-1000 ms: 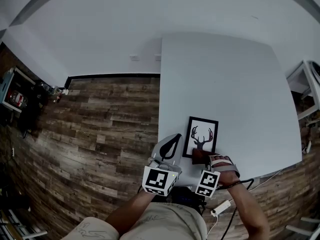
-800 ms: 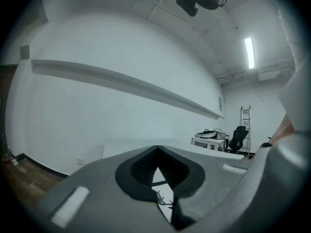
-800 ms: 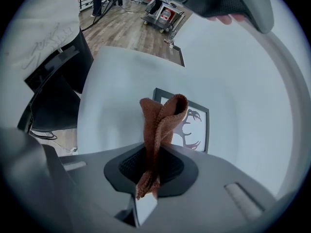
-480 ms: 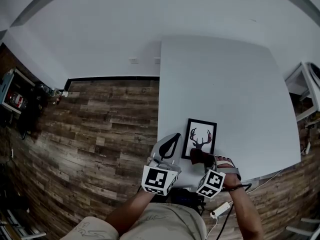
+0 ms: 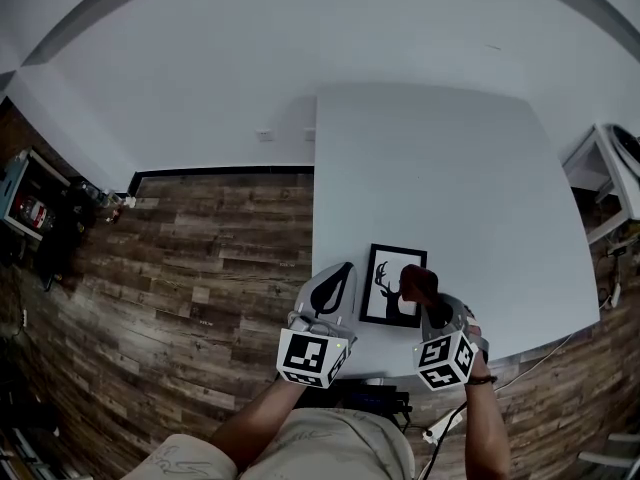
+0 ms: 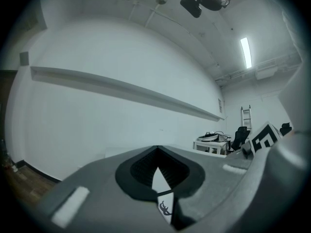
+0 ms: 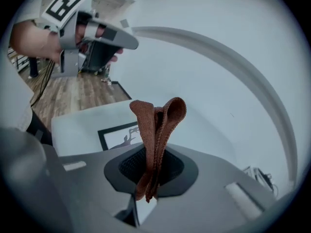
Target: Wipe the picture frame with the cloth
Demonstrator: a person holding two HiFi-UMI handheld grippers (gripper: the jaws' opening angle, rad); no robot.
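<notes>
A black picture frame (image 5: 390, 285) with a deer silhouette lies flat near the front edge of the white table (image 5: 430, 168). My right gripper (image 5: 432, 306) is shut on a folded rust-brown cloth (image 5: 419, 285), which is over the frame's right side. In the right gripper view the cloth (image 7: 156, 127) stands up from the shut jaws (image 7: 151, 171), and the frame (image 7: 116, 134) lies beyond, to the left. My left gripper (image 5: 333, 290) hovers just left of the frame, shut and holding nothing. Its own view (image 6: 156, 171) shows only a sliver of the frame (image 6: 165, 210) below the jaws.
The table's left edge borders a wood plank floor (image 5: 200, 238). A white stand (image 5: 612, 163) sits off the table's right side. A cable (image 5: 525, 363) trails past the front right corner. My left gripper (image 7: 116, 39) and the hand holding it show upper left in the right gripper view.
My right gripper has risen with the cloth from the frame's near right corner and turned its jaws up, so the cloth now stands over the frame's right side. The left gripper has barely moved.
</notes>
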